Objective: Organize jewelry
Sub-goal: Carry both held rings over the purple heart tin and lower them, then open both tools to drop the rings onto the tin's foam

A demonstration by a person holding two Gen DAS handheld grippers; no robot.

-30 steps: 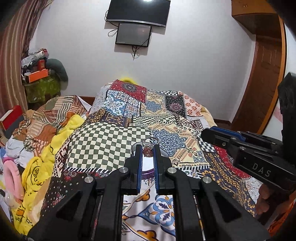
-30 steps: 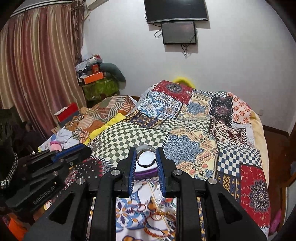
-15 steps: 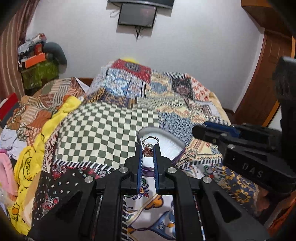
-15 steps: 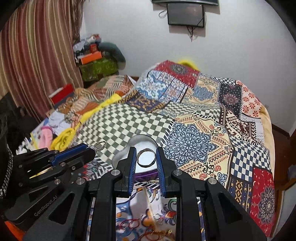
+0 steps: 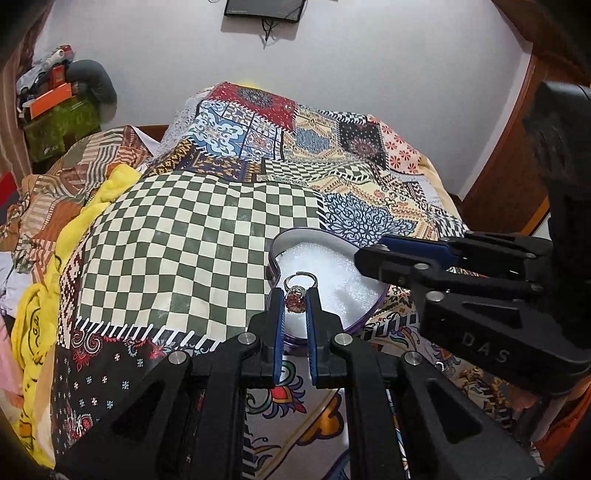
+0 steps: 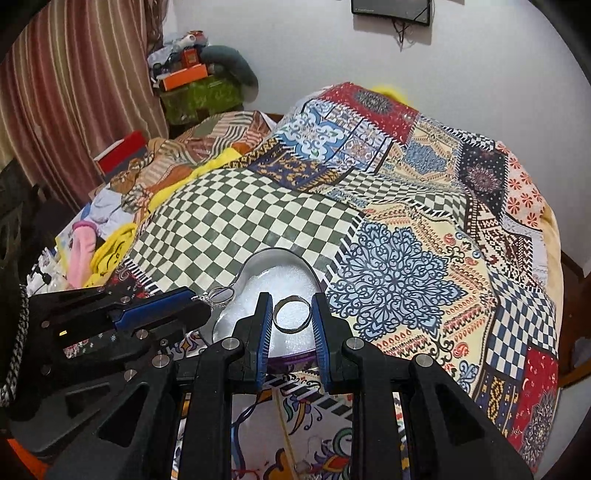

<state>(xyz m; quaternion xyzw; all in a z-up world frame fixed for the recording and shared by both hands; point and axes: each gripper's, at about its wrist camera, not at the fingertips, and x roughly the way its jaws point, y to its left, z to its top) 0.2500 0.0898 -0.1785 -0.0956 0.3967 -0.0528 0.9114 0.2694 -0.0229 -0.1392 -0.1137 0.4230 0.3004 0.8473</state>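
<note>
Bed (image 5: 207,236) covered by a patchwork quilt (image 6: 399,258) of checkered, floral and geometric panels; a green-and-cream checkerboard panel (image 5: 192,251) fills its near left part. White wall (image 5: 369,74) behind, with a dark screen (image 5: 264,9) mounted high and a cable hanging beneath it. Striped curtain (image 6: 62,92) at left; wooden door (image 5: 517,166) at right. A heap of clothes and a yellow cloth (image 5: 44,280) lies along the bed's left edge, with a green box (image 6: 199,94) topped by an orange box (image 6: 183,75) in the corner beyond.

On the quilt, near the camera, a heart-shaped tin (image 5: 275,243) with a purple outer wall and white foam lining (image 5: 332,273). The lining appears bare apart from what the tools hold above it.

Left hand-held gripper (image 5: 294,302): narrow, clamped on a ring with a reddish stone (image 5: 294,300), the silver band projecting forward over the tin's left lobe; in the right wrist view the same ring (image 6: 221,296) shows at the tin's left rim. Right hand-held gripper (image 6: 291,314): fingers (image 6: 263,325) closed to the sides of a plain silver band (image 6: 291,314), held edge-on over the foam. The two tools lie just beside each other above the tin
</note>
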